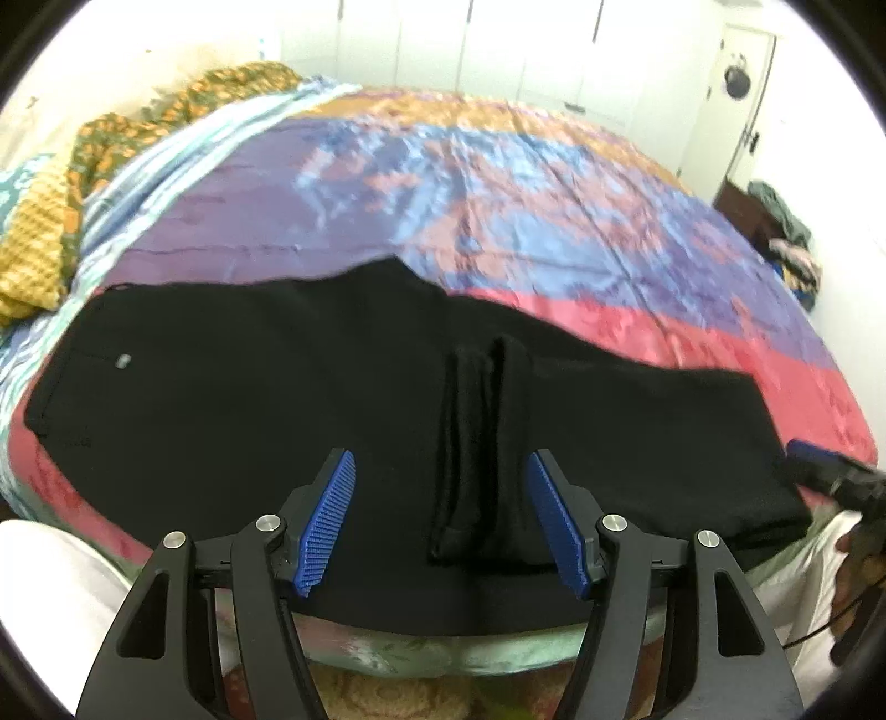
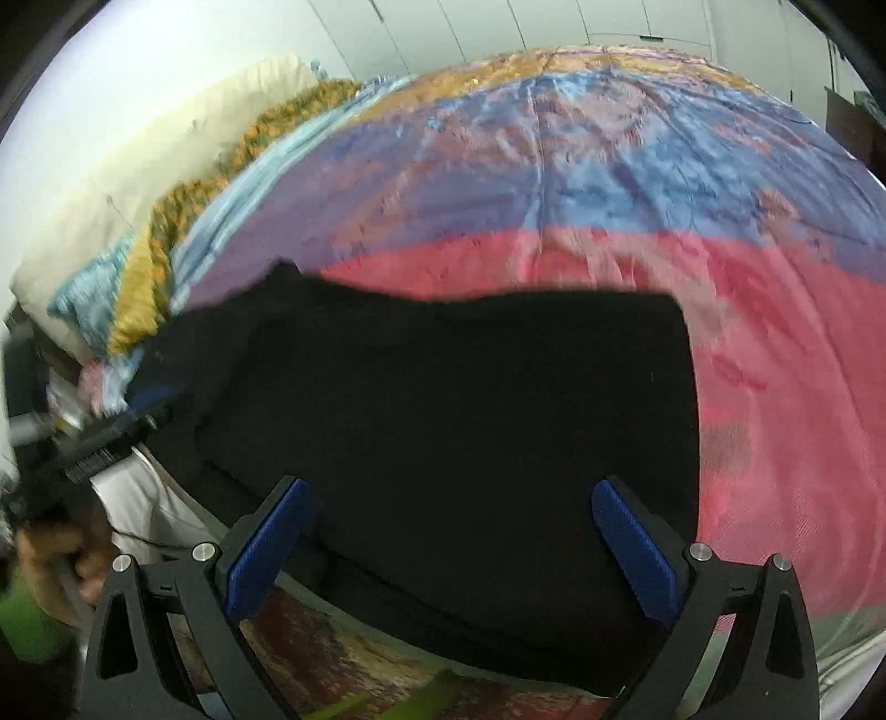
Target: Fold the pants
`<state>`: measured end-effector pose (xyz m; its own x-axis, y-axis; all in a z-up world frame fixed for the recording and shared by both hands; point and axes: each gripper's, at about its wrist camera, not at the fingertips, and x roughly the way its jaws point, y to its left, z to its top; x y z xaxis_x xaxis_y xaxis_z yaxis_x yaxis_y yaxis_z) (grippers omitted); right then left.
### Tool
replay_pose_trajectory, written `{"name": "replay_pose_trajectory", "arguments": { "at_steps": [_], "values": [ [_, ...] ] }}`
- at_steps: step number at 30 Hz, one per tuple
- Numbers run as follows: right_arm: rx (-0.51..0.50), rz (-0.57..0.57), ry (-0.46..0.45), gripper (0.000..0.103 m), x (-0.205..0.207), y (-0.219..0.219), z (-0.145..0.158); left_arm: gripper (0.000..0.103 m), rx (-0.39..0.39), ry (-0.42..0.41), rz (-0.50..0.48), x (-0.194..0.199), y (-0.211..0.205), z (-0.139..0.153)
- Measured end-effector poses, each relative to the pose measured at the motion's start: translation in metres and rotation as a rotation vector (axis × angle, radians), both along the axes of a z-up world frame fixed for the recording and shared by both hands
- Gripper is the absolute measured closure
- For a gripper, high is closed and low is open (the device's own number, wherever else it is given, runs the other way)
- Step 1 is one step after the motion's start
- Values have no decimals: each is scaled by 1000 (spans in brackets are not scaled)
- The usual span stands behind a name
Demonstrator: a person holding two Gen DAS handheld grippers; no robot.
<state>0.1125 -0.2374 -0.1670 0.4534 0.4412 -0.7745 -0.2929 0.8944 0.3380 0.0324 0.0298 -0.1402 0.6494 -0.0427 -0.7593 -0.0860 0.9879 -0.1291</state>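
Note:
Black pants lie flat along the near edge of the bed, waist to the left, legs to the right; a raised crease stands in the cloth. My left gripper is open above the pants' middle, the crease between its blue pads. My right gripper is open above the leg end of the pants. The right gripper also shows at the right edge of the left wrist view, and the left gripper at the left of the right wrist view.
The bed has a purple, blue and pink cover. A yellow patterned blanket and a cream pillow lie at the far left. White wardrobe doors stand behind; clothes are piled at the right.

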Motion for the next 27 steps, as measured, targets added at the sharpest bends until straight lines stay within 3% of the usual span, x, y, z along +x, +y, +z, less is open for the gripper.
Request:
{"name": "replay_pose_trajectory", "arguments": {
  "at_steps": [3, 6, 9, 12, 13, 21, 24, 27],
  "values": [
    [24, -28, -78, 2, 3, -8, 30, 28, 6, -41, 30, -3, 3, 6],
    [19, -32, -99, 1, 13, -7, 39, 28, 6, -31, 39, -1, 5, 3],
    [-8, -31, -40, 1, 28, -3, 19, 28, 7, -13, 39, 0, 4, -2],
    [-52, -32, 97, 1, 41, 1, -22, 28, 15, -14, 35, -2, 3, -2],
    [-68, -43, 95, 2, 41, 1, -26, 28, 21, -16, 35, -3, 3, -2],
    [-19, 7, -116, 2, -5, 12, 35, 28, -6, -8, 60, -1, 9, -6],
    [-31, 37, -100, 2, -13, 22, 19, 28, 2, -10, 53, -1, 8, -6],
    [-52, 51, 22, 2, -9, 31, -19, 28, 9, -10, 52, -3, 8, -6]
  ]
}}
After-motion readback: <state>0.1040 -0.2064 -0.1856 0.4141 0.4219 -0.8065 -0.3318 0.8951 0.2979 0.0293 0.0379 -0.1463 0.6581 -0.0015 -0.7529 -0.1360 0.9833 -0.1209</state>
